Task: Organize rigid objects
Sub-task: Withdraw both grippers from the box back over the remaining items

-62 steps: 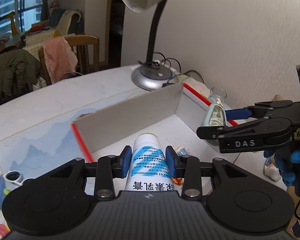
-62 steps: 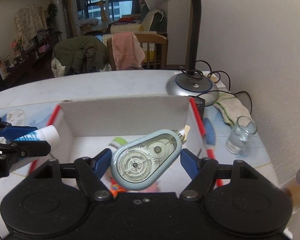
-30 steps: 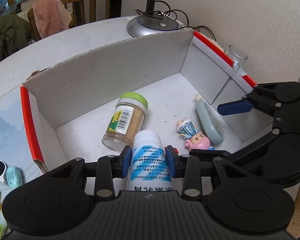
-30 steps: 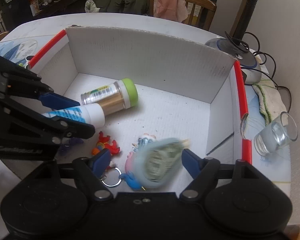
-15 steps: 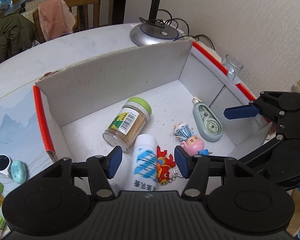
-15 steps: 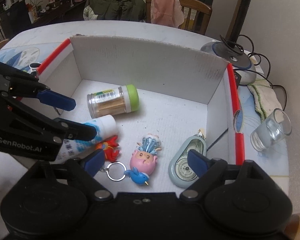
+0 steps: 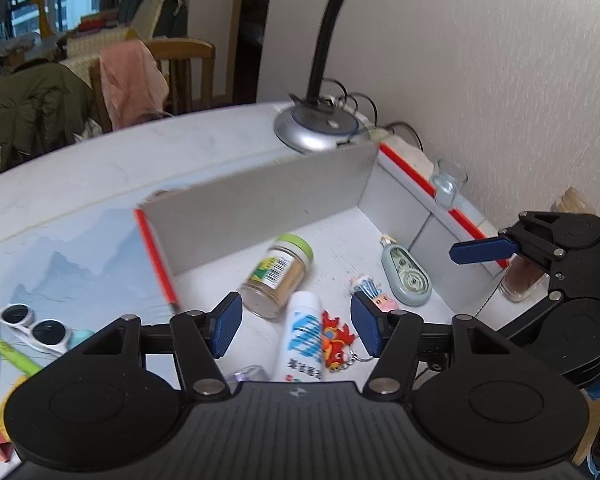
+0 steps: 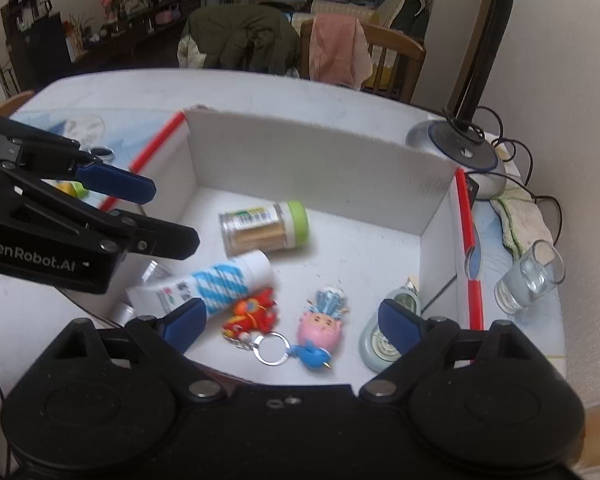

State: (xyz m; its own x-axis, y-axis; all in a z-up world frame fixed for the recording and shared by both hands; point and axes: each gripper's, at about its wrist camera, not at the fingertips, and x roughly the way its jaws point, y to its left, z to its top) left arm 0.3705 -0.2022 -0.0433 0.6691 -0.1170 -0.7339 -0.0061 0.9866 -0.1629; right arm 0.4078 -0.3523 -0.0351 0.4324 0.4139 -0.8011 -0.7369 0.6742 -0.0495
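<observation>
A white cardboard box (image 7: 260, 204) (image 8: 320, 160) with red rims holds all the items. On its floor lie a white tube with blue stripes (image 7: 302, 340) (image 8: 208, 284), a green-lidded jar (image 7: 278, 276) (image 8: 264, 230), a pale green correction tape (image 7: 406, 276) (image 8: 380, 344), a red keychain (image 7: 336, 340) (image 8: 252, 314) and a pink doll keychain (image 7: 374, 292) (image 8: 320, 328). My left gripper (image 7: 296, 324) (image 8: 164, 216) hangs open above the tube, clear of it. My right gripper (image 8: 292, 320) is above the box's near edge, its jaws opening with nothing gripped; one of its blue fingers (image 7: 480, 250) shows at the right.
A desk lamp base (image 7: 320, 132) (image 8: 456, 148) with cables stands behind the box, near the wall. A glass of water (image 8: 528, 280) and a cloth (image 8: 520, 216) sit right of the box. White sunglasses (image 7: 36, 330) and small items lie left of it. Chairs stand beyond the table.
The left gripper let go of the tube and the right let go of the correction tape; both now lie in the box. Both grippers opened and rose back from it.
</observation>
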